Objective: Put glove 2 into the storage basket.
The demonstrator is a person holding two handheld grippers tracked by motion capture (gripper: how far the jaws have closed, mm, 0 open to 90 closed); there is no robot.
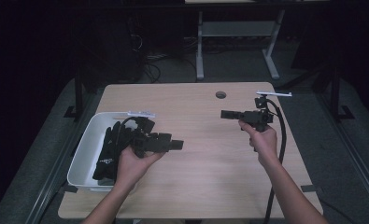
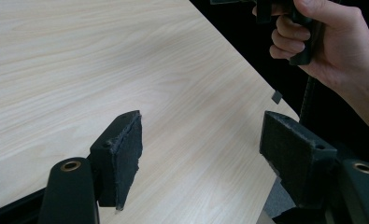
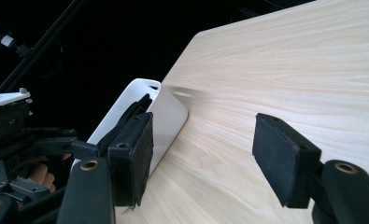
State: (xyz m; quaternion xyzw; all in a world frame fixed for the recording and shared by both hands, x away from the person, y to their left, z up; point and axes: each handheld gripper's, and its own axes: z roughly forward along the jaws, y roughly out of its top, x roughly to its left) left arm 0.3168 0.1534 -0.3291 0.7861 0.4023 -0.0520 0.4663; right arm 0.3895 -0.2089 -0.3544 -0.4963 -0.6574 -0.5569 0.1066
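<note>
A white bin [image 1: 85,142] stands on the left part of the light wooden table [image 1: 210,158], with black fabric items [image 1: 108,150] lying in it. Just right of the bin, a hand holds my left gripper [image 1: 176,145] above the table, pointing right. In the left gripper view the left gripper [image 2: 203,122] is open with only bare wood between its pads. My right gripper [image 1: 225,113] is held over the right part of the table, pointing left. In its own view the right gripper [image 3: 203,122] is open and holds nothing, facing the bin [image 3: 167,115] and the black fabric [image 3: 131,113].
A round cable hole [image 1: 221,94] sits near the table's far edge. The right gripper's cable [image 1: 281,140] hangs over the table's right side. Behind the table are a white desk frame [image 1: 200,51] and dark floor. The other hand [image 2: 331,42] shows in the left gripper view.
</note>
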